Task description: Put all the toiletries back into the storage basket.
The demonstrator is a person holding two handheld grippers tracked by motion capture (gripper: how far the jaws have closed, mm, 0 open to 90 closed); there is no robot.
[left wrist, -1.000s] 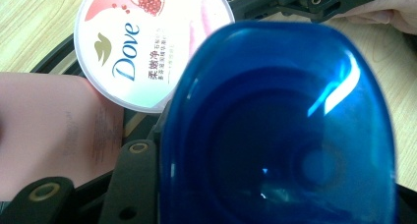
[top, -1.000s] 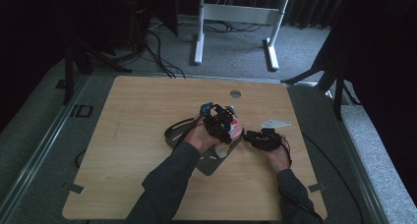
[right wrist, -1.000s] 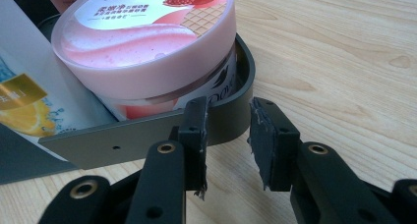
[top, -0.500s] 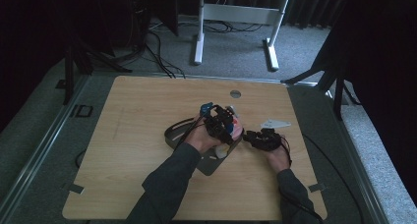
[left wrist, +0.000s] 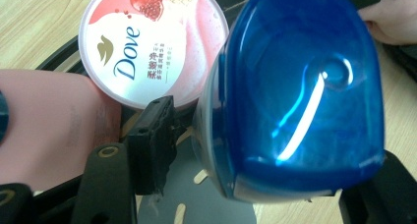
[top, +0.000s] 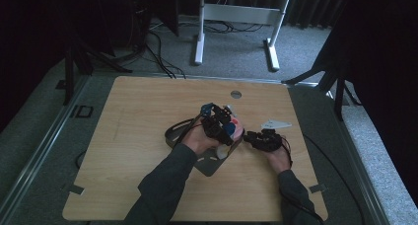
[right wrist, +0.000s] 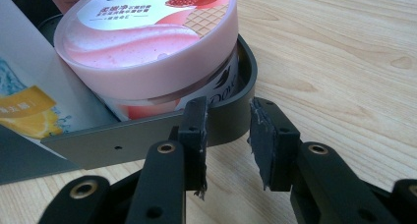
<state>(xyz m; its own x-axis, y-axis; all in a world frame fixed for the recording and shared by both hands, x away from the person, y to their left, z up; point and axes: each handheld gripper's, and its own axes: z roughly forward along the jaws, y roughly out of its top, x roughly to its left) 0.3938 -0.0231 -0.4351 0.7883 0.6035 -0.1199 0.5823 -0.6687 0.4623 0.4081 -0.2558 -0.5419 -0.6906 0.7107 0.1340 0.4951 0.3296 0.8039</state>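
Smooth and likely slippery, the blue-capped bottle is best taken by its sides; the left tongs have just been opening around it, and the right tongs are released.

"Dove" stands on the pink tub's lid; also its side.

A blue-capped bottle stands between the left tool's parted jaws, its glossy translucent cap facing the camera. At its ten o'clock a round pink Dove tub sits upright, lid on, showing pomegranate and wafer art. Both rest inside a dark grey curved tray.
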